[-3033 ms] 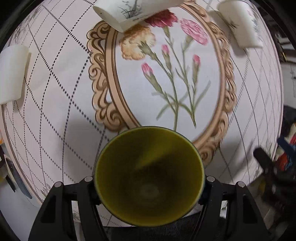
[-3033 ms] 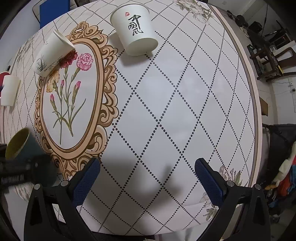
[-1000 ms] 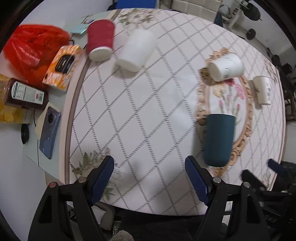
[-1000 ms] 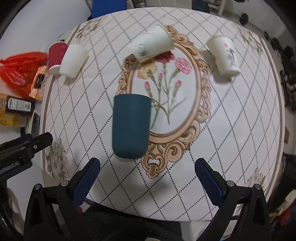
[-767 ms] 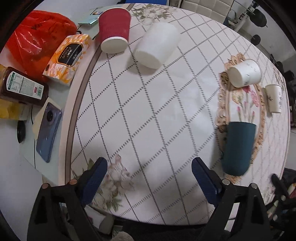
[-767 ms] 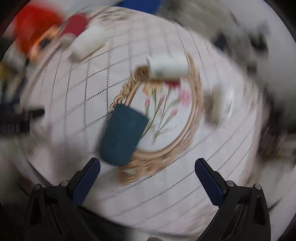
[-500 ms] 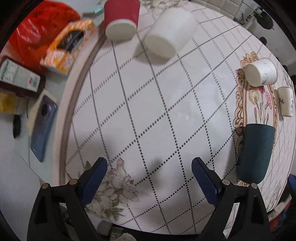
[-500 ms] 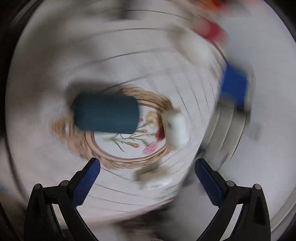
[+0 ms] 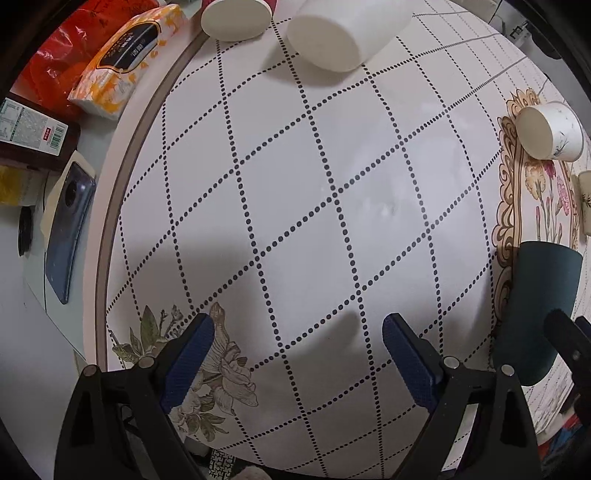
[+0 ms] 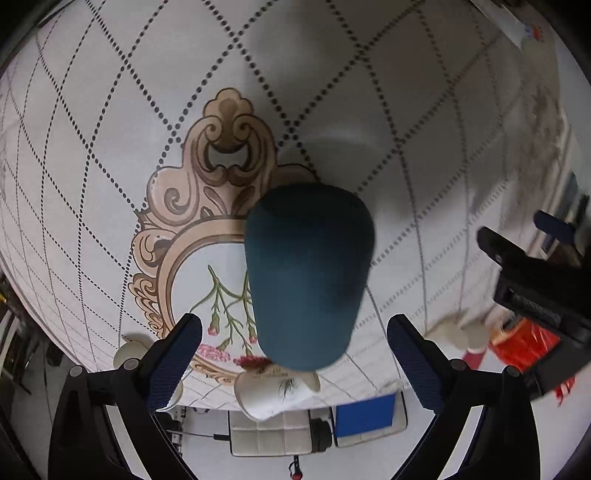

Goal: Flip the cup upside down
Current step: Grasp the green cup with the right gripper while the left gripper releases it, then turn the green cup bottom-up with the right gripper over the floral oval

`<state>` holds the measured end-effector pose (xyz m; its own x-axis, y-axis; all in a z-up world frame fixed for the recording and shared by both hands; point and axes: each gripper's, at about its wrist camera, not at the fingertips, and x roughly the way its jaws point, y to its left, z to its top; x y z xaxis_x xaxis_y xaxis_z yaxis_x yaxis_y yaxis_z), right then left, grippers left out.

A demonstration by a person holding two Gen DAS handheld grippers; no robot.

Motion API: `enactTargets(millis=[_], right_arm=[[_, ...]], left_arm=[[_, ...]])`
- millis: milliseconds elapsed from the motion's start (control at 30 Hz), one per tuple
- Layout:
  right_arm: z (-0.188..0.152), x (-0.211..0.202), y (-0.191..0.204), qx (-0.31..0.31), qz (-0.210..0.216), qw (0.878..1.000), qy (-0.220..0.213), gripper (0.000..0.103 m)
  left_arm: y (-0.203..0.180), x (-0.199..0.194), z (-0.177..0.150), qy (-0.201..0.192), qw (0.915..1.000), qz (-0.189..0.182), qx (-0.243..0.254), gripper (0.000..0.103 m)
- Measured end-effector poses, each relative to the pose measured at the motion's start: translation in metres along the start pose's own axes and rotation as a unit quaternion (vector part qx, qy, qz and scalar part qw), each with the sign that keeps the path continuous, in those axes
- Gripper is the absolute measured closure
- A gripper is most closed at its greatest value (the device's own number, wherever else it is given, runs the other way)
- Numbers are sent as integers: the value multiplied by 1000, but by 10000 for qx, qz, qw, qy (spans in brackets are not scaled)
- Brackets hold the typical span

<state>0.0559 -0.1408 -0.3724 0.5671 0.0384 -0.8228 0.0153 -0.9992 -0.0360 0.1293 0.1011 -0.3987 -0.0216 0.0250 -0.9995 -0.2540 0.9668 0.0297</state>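
Observation:
A dark teal cup (image 10: 308, 273) stands upside down on the patterned tablecloth, at the edge of the gold floral frame (image 10: 221, 147). My right gripper (image 10: 293, 349) is open and turned over, with its blue fingers on either side of the cup's near end and not touching it. In the left wrist view the teal cup (image 9: 535, 306) stands at the far right. My left gripper (image 9: 297, 354) is open and empty over the diamond-patterned cloth, well left of the cup.
Two white paper cups (image 9: 343, 33) (image 9: 550, 129) lie on their sides, and another cup's white base (image 9: 232, 16) shows at the top edge. A tissue pack (image 9: 125, 55), a red bag (image 9: 66, 59), a bottle (image 9: 33, 136) and a phone (image 9: 68, 229) lie left of the cloth.
The left gripper let go of the teal cup, which now stands upside down, and moved off to the left. The right gripper swung round, turned over and now has its fingers either side of the cup.

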Motion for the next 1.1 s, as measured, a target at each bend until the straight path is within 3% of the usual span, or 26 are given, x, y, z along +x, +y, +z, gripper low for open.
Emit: enactTargets(millis=[333,767,867,1100], right_arm=[[2,28,-1,-200,-58,9995,-254,3],[15,45,-12,-104,60,9995,-275,31],[35,42,-23,-25,101,9996,-272,31],[48,36,-33,417,228,9985,-285,32]], left_arm=[[9,17,7,97,9999,-38,-92,9],[10,15,26,103,9999,-15,-31,9],[7,13,26,90,10000,-3,-30,9],[2,7,25,33,10000,39,17,9]])
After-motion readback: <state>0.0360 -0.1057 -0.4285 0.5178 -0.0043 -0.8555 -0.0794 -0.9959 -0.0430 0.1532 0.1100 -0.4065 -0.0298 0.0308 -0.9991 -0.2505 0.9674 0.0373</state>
